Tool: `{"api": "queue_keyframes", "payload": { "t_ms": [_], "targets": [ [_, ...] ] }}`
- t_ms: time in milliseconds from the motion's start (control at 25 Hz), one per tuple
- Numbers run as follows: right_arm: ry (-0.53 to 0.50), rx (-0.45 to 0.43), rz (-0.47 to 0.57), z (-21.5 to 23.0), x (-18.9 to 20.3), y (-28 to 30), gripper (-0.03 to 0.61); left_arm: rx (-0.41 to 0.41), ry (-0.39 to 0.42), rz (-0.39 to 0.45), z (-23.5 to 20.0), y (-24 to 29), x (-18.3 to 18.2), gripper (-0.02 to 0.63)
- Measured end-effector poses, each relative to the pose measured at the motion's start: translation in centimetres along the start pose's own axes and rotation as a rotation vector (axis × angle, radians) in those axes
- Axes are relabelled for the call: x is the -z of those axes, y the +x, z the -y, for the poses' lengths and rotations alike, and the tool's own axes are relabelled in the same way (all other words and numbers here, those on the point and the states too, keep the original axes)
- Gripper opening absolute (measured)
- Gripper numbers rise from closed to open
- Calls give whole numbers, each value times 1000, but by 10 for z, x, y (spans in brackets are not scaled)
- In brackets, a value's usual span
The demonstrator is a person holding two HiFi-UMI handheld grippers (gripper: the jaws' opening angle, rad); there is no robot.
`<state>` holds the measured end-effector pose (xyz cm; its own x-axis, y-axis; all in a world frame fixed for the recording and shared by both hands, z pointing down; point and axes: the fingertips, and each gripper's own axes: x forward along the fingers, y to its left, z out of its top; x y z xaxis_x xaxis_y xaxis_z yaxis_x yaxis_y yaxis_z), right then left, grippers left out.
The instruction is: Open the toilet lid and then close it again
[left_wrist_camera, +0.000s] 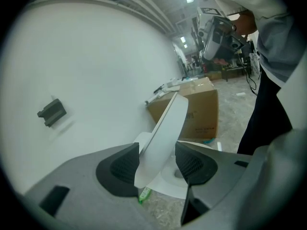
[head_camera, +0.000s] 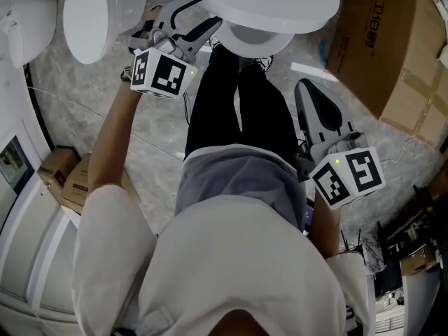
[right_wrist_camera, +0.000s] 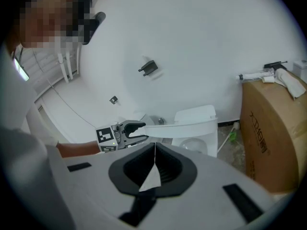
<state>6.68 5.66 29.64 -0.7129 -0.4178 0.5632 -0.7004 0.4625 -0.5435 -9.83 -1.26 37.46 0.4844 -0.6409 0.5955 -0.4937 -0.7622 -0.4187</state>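
Note:
The white toilet [head_camera: 260, 39] stands at the top of the head view. Its lid [head_camera: 269, 2] is partly raised; in the right gripper view the lid [right_wrist_camera: 184, 126] hangs roughly level above the bowl [right_wrist_camera: 194, 146]. My left gripper [head_camera: 208, 16] holds the lid's front edge. In the left gripper view the lid's rim [left_wrist_camera: 165, 128] runs between the two dark pads [left_wrist_camera: 125, 166], and the left gripper [left_wrist_camera: 157, 152] is shut on it. My right gripper [head_camera: 308, 93] hangs low beside the person's right hip, away from the toilet. Its jaws [right_wrist_camera: 154, 159] are shut with nothing between them.
A second white toilet [head_camera: 91, 12] stands at the upper left. A large cardboard box [head_camera: 385, 40] sits right of the toilet, also seen as the box [right_wrist_camera: 273, 133]. Small boxes [head_camera: 66, 177] lie at the left. The person's black trouser legs [head_camera: 238, 103] stand right before the bowl.

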Motion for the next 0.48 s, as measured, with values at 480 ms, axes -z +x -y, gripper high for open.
{"api": "queue_keyframes", "payload": {
  "t_ms": [480],
  "targets": [
    [18,-8,-37,10,14,10,11,69,47,-64,40,4,23,218]
  ]
}}
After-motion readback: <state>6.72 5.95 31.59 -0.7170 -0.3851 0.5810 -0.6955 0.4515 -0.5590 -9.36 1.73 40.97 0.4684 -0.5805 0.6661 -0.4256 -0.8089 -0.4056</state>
